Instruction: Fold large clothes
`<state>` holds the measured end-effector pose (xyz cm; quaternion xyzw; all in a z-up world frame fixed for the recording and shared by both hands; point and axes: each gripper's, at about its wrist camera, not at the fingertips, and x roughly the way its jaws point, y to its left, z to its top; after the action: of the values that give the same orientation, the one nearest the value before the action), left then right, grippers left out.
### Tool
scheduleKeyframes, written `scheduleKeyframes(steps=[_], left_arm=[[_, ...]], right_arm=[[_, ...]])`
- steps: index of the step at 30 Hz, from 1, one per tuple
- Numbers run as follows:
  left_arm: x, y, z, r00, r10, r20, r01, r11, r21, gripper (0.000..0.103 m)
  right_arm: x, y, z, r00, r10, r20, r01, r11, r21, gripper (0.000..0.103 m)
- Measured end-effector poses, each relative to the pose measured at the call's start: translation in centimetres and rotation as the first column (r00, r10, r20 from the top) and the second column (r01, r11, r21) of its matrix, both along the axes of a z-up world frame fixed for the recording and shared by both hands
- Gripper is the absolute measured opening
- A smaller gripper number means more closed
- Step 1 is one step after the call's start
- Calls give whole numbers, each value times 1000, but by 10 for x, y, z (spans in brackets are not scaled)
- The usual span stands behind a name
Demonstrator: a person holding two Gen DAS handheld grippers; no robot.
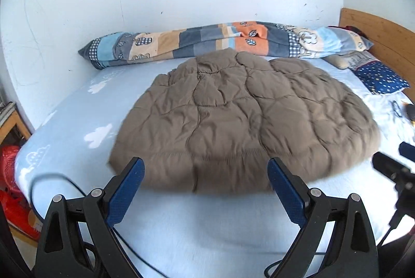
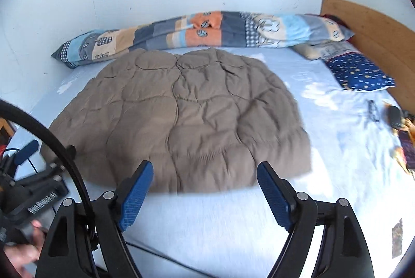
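Note:
A brown quilted puffer jacket (image 1: 233,122) lies spread flat on the light blue bed sheet (image 1: 181,226); it also shows in the right wrist view (image 2: 186,119). My left gripper (image 1: 206,166) is open and empty, its blue pads just in front of the jacket's near hem. My right gripper (image 2: 205,169) is open and empty, also at the near hem. The right gripper shows at the right edge of the left wrist view (image 1: 394,169), and the left gripper at the left edge of the right wrist view (image 2: 33,174).
A rolled patchwork blanket (image 1: 220,41) lies along the white wall behind the jacket. A navy dotted pillow (image 1: 381,78) and a wooden headboard (image 1: 384,34) are at the right. Small dark items (image 2: 394,117) lie on the sheet at right. A red object (image 1: 10,174) sits beside the bed.

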<state>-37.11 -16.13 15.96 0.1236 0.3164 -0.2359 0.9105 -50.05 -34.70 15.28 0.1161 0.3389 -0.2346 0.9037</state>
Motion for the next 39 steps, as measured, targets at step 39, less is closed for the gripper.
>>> scheduleKeyframes(steps=[39], left_arm=[[1,23,26,995,66,-74,-59,994,93,99]], right_arm=[[-13,61,-12,995,92,-37,-94,993,-69,96]])
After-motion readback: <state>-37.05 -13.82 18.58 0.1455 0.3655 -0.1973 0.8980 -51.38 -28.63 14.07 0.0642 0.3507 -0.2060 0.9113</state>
